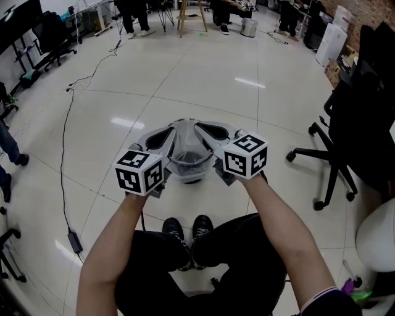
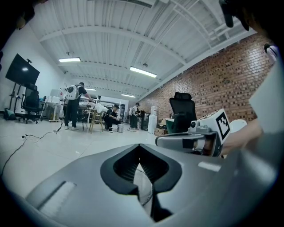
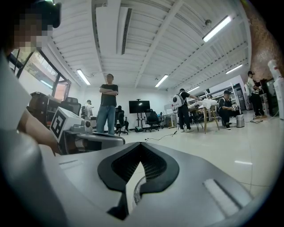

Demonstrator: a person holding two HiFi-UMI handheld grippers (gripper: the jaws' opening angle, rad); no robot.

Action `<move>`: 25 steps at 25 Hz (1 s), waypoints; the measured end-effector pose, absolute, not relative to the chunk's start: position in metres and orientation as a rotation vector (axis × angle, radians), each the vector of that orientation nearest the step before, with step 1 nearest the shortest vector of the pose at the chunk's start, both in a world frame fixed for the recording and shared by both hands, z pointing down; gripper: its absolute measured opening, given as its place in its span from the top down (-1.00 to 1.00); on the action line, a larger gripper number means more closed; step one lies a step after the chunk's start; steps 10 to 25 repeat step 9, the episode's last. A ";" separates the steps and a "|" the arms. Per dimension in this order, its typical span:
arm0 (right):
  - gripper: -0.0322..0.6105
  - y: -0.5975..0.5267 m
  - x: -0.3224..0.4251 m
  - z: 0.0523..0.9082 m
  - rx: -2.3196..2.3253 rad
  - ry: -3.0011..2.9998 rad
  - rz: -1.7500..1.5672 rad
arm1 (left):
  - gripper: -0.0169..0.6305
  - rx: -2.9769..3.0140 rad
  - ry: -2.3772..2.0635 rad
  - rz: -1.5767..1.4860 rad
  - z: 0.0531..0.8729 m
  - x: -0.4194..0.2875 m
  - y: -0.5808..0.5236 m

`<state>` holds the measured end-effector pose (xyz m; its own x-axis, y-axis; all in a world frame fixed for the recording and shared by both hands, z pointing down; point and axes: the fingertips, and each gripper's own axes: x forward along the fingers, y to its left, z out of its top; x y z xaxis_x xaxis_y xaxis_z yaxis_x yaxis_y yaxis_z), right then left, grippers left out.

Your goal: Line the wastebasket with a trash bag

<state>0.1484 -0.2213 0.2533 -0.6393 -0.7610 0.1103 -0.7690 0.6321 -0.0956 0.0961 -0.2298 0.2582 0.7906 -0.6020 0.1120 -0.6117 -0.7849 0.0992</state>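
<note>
Jaws fully together on left gripper (image 2: 139, 147) and right gripper (image 3: 141, 146), at trash bag (image 1: 184, 143)

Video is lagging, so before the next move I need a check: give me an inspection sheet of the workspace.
Surface: glossy floor; no table.
Job's things: wastebasket on the floor ahead of the person's shoes; trash bag drawn up over its mouth.
Clutter: nothing seen by the basket.
Grippers: left gripper and right gripper both shut, apparently pinching the bag's edge.
Cables: black cable with adapter, at the person's left.
Surroundings: office chair at right; people at the far end.
</note>
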 end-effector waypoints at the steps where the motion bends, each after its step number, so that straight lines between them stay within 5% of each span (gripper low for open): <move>1: 0.90 -0.221 0.148 0.253 1.306 -2.785 0.206 | 0.91 2.848 -0.969 0.113 0.258 0.096 -0.229; 25: 0.90 -0.221 0.149 0.254 1.302 -2.781 0.204 | 0.91 2.851 -0.963 0.106 0.257 0.099 -0.229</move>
